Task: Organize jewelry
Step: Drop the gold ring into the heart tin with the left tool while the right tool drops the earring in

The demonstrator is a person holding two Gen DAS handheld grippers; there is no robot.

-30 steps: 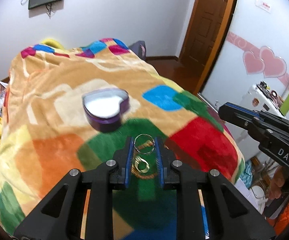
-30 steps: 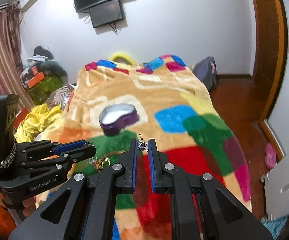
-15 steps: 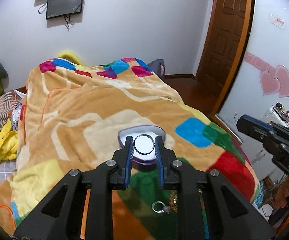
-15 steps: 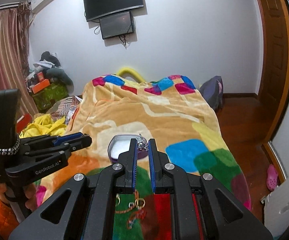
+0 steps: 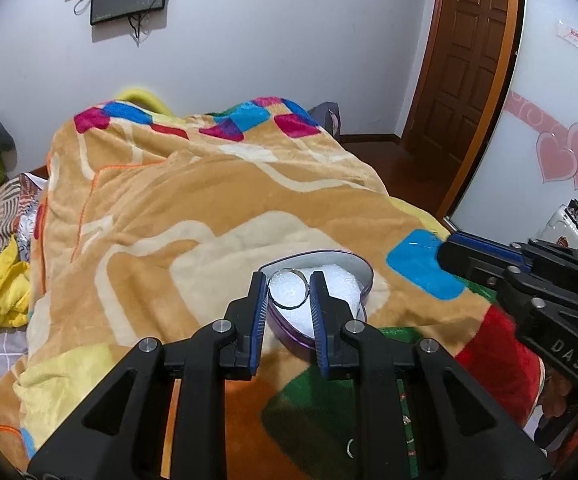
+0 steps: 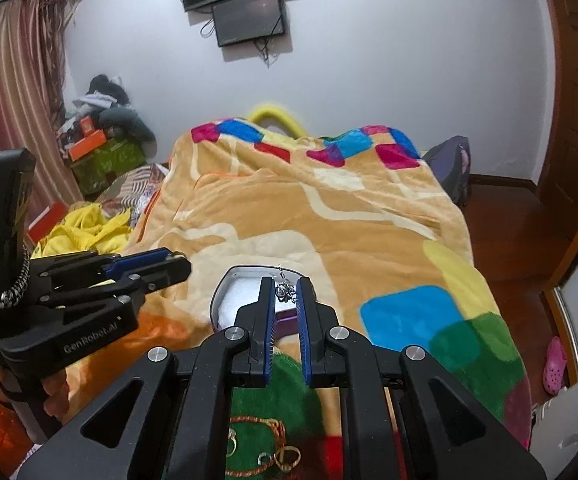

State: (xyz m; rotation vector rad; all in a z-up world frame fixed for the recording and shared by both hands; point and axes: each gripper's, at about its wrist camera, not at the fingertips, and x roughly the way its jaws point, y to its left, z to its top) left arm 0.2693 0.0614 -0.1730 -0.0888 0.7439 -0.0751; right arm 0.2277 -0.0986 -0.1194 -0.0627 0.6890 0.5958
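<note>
A purple heart-shaped box [image 5: 359, 270] with a white foam lining lies open on the patterned blanket; it also shows in the right wrist view [image 6: 225, 294]. My left gripper [image 5: 288, 286] is shut on a thin silver ring [image 5: 275, 292] and holds it over the box. My right gripper [image 6: 286, 292] is shut on a small silver earring [image 6: 285, 291] just above the near rim of the box. More jewelry, a gold-and-red bracelet [image 6: 255, 424] and rings [image 6: 287, 456], lies on the green patch below my right gripper.
The blanket [image 5: 193, 200] covers the whole bed. Yellow cloth [image 6: 85, 228] and boxes lie left of the bed. A wooden door [image 5: 465, 60] and bare floor [image 6: 505, 224] are to the right. A pink shoe [image 6: 553, 364] lies on the floor.
Both grippers have risen from the jewelry pile and moved forward to the heart box, each carrying its piece. The box now sits right at the fingertips.
</note>
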